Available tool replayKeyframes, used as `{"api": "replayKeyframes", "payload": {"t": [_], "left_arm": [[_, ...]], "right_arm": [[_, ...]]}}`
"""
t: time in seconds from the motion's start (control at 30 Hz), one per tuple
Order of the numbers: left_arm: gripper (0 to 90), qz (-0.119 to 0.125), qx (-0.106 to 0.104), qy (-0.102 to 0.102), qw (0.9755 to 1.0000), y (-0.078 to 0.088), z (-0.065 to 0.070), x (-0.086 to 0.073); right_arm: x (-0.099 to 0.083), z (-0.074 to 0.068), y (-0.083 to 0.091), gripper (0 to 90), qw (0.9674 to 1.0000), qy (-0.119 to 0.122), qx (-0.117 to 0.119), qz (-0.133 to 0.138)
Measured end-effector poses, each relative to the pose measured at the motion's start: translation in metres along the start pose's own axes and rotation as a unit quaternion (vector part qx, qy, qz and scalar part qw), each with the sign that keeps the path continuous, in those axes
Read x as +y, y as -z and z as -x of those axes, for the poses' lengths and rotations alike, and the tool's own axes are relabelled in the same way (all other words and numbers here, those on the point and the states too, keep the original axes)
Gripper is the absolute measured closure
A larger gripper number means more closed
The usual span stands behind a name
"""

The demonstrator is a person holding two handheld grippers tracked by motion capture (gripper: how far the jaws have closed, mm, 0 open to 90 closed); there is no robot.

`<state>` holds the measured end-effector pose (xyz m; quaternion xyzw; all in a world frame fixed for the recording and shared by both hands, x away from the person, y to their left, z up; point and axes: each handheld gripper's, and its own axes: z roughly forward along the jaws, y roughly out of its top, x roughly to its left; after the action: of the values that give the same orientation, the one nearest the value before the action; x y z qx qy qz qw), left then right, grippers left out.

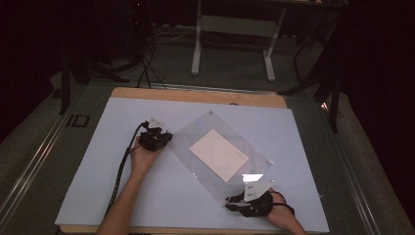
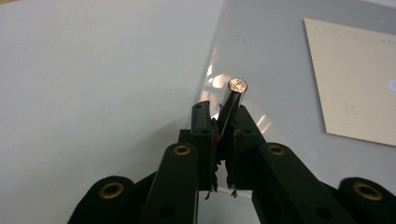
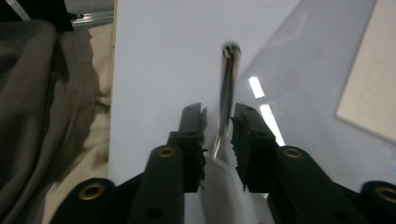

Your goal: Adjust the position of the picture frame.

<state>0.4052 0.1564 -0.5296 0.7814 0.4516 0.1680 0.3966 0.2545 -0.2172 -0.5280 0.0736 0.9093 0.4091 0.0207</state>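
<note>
A clear acrylic sheet (image 1: 222,154) lies turned at an angle on the pale blue table top (image 1: 98,181), one corner toward each hand, with a cream sheet of paper (image 1: 219,154) under or inside it near the middle. The person works at two opposite corners.

At the sheet's left corner, the left gripper (image 1: 157,138) is clamped on a small metal standoff post (image 2: 232,103). In the left gripper view the post stands tilted between the black jaws, its round shiny end poking out above them, right at the sheet's edge. The paper sits well off to the right there, apart from the jaws.

Near the table's front edge, the right gripper (image 1: 234,201) has its jaws either side of a second metal post (image 3: 226,88) at the sheet's near corner. In the right gripper view the jaws stand a little apart, the right one just beside the post, the left one with a gap; the post is blurred and I cannot tell whether either pad touches it. Grey cloth and the table's edge lie close on the left of that view.

Around the sheet the blue surface gives open room on the left and the far right. A wooden rim (image 1: 195,95) shows along the far side of the table.
</note>
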Motion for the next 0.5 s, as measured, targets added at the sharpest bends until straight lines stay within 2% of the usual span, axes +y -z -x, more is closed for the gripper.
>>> {"api": "replayKeyframes", "payload": {"t": [0.2,0.5], "left_arm": [[83.3,0.001,-0.002,-0.005,1.0,-0.001,-0.001,0.0],[81.9,0.008,-0.005,0.0,1.0,-0.003,-0.002,-0.001]], "right_arm": [[0.006,-0.002,-0.012,83.6,0.9997,0.012,-0.021,0.0],[0.006,-0.002,-0.015,83.9,0.9997,0.01,-0.023,0.008]]}}
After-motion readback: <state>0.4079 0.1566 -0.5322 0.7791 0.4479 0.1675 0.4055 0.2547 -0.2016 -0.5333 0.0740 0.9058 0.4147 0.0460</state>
